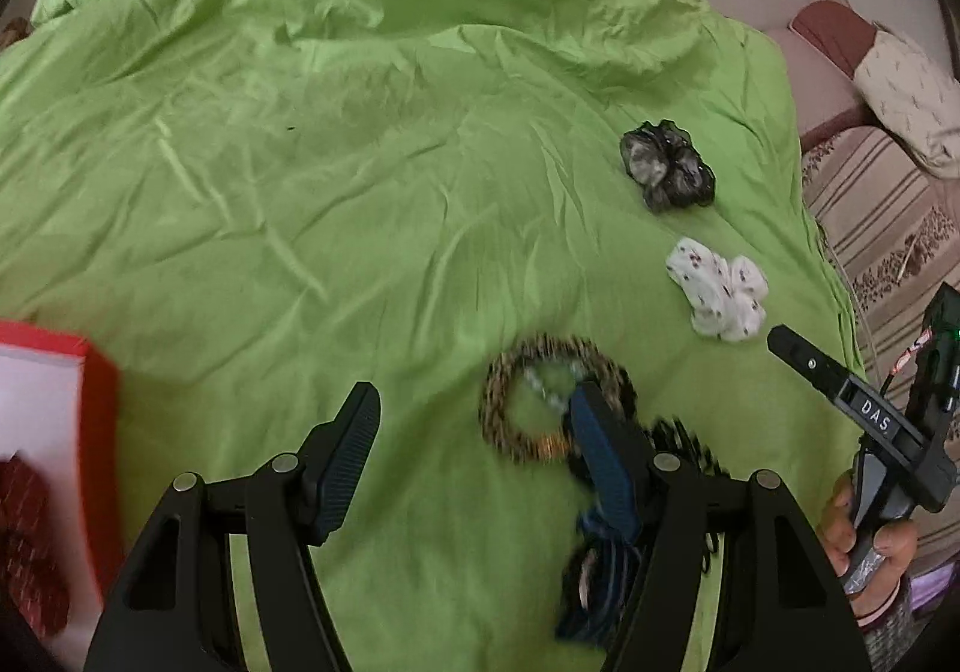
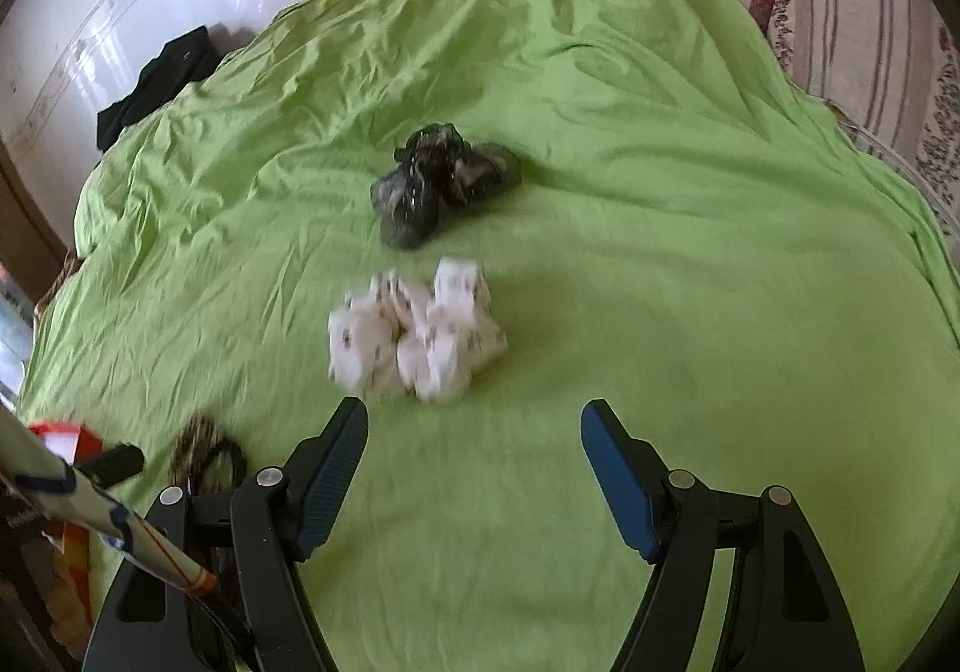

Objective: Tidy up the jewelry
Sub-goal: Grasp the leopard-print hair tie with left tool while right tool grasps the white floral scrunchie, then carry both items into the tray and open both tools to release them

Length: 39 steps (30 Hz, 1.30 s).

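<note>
While both grippers gape empty, the left gripper (image 1: 474, 402) hangs above a bangle (image 1: 510, 408); white scrunchie (image 2: 414, 336) at twelve o'clock of the right gripper (image 2: 474, 420).

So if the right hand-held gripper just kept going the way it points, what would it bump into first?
Probably the white scrunchie, lying just ahead of the open right hand-held gripper on the green sheet; the dark scrunchie is beyond. Depth is uncertain.

Two fabric scrunchies are counted on one green sheet (image 1: 300, 192): one dark scrunchie (image 1: 667, 165) and one white printed scrunchie (image 1: 717, 297). One leopard-patterned ring (image 1: 540, 402) is seen. One red box (image 1: 90, 402) is seen. The blurred dark items beside the ring cannot be counted.
</note>
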Tool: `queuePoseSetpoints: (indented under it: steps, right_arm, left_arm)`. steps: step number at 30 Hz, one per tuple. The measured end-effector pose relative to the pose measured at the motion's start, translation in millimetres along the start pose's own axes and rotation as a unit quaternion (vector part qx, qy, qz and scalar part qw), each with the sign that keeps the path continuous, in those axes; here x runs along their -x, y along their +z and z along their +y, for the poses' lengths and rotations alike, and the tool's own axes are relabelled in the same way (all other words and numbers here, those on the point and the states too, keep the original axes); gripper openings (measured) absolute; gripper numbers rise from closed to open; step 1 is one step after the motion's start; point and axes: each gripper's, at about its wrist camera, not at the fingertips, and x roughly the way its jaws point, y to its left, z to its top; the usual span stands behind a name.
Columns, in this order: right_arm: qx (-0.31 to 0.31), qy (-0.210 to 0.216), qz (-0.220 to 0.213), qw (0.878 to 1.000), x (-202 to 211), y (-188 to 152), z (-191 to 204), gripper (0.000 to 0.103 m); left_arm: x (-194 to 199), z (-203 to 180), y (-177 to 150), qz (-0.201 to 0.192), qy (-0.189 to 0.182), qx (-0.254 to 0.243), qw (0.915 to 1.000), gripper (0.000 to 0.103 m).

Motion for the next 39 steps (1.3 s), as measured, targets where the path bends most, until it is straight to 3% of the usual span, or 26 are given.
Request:
queuePoseSetpoints:
  steps: [3,7,10,13,14,15,16,17,19,26,39]
  right_arm:
    - [-0.006,0.000,0.009,1.000,-19.8,10.0,2.2,0.078]
    - [-0.009,-0.008,0.015,1.000,-37.5,12.1,-0.8,0.077]
    - [-0.020,-0.010,0.024,0.999,-48.0,10.2,-7.2,0.071]
    - [-0.019,-0.018,0.021,0.999,-51.3,9.1,-9.3,0.061]
    - [-0.015,-0.022,0.020,0.999,-51.5,8.8,-8.8,0.055]
    - [-0.011,-0.025,0.021,0.999,-51.9,8.9,-7.8,0.042]
    - [-0.006,-0.026,0.024,0.999,-52.6,9.0,-6.7,0.032]
    - [0.000,-0.026,0.030,0.999,-53.4,9.2,-5.6,0.015]
    - [0.005,-0.030,0.023,0.999,-48.3,10.1,-4.0,0.012]
    - [0.014,-0.032,-0.019,0.999,2.4,5.3,1.6,0.012]
    - [0.047,-0.024,-0.042,0.998,97.0,-40.6,21.7,0.011]
  left_arm:
    - [-14.2,-2.4,4.7,0.006,-0.018,-0.006,0.9998,0.064]
    - [-27.7,-13.2,3.9,0.022,-0.027,-0.029,0.9990,0.054]
    - [-34.1,-20.8,-0.6,0.025,-0.023,-0.049,0.9982,0.050]
    - [-33.3,-18.3,-2.1,0.020,-0.033,-0.039,0.9985,0.047]
    - [-32.7,-16.3,-2.4,0.020,-0.039,-0.033,0.9985,0.036]
    - [-32.7,-15.0,-2.8,0.024,-0.044,-0.028,0.9984,0.015]
    - [-32.7,-14.6,-3.7,0.028,-0.042,-0.026,0.9984,0.004]
    - [-31.7,-14.6,-4.5,0.028,-0.042,-0.024,0.9984,0.005]
    - [-22.1,-16.6,-7.4,0.015,-0.038,-0.023,0.9989,0.005]
    - [29.9,-37.5,-22.6,-0.027,-0.021,-0.045,0.9984,0.005]
    - [164.8,-83.7,-79.8,-0.110,0.004,-0.089,0.9899,0.005]
